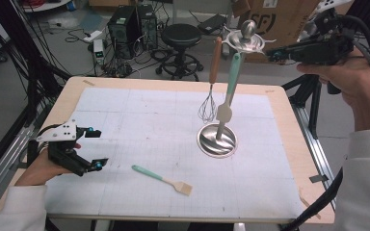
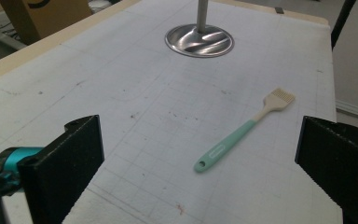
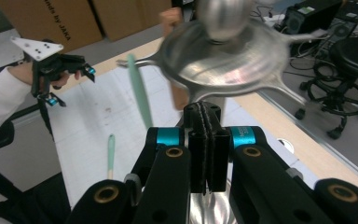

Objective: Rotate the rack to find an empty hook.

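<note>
Right gripper (image 1: 272, 53) shut beside rack (image 1: 243, 42); whisk (image 1: 208, 106), spatula (image 1: 229, 86) hang there

- Polished steel utensil stand (image 1: 217, 139): round base on the white gridded mat, upright post, hooked top disc with ball knob.
- Wood-handled wire whisk (image 1: 210, 91) hangs from one hook.
- Mint-handled spatula (image 1: 229, 86) hangs from another hook.
- Mint-handled pastry brush (image 1: 163, 179) lies flat, well apart from the base.

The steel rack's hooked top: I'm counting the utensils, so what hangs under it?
Under the hooked top hang a wooden-handled whisk and a mint-handled utensil. The utensil's lower end covers part of the pole, and its head shape is unclear. The round base sits below.
</note>
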A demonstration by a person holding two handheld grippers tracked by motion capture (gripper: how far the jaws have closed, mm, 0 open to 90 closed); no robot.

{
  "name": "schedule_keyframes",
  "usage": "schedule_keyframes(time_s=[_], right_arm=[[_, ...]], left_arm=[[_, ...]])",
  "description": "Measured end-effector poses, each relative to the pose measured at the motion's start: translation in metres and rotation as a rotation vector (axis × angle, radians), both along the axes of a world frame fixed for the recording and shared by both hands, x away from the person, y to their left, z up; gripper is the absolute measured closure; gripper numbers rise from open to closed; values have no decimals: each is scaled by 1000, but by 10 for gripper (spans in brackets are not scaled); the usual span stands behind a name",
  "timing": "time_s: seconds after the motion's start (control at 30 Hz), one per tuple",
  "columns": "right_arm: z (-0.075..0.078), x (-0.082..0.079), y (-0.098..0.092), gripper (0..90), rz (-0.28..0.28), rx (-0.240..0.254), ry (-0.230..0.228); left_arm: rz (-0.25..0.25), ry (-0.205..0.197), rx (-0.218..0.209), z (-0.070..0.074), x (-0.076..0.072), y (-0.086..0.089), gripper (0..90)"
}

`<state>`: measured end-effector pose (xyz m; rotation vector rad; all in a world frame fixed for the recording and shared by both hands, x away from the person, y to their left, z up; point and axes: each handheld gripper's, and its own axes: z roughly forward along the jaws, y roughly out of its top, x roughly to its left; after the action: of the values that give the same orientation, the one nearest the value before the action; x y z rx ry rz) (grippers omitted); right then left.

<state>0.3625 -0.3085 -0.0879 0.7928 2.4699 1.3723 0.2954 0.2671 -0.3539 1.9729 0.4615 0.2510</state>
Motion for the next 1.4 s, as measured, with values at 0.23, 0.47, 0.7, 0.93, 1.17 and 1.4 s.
schedule_keyframes(time_s=[0.23,0.47,0.7,0.93,1.17,1.4], right_arm=[[1,-6,19,894,32,-8,-3],[2,-8,35,894,50,-13,-8],[3,-11,38,894,51,-11,-8],[0,-17,36,841,55,-22,-34],[-11,-32,31,725,66,-29,-40],[-23,-44,27,556,59,-46,-49]], left_arm=[[-3,2,-9,0,0,-1,16],[-3,2,-19,0,0,0,16],[-2,1,-16,0,0,0,16],[-3,-2,-15,0,0,1,16],[-2,-2,-4,0,0,-1,16],[-1,-5,-8,1,-2,-1,16]])
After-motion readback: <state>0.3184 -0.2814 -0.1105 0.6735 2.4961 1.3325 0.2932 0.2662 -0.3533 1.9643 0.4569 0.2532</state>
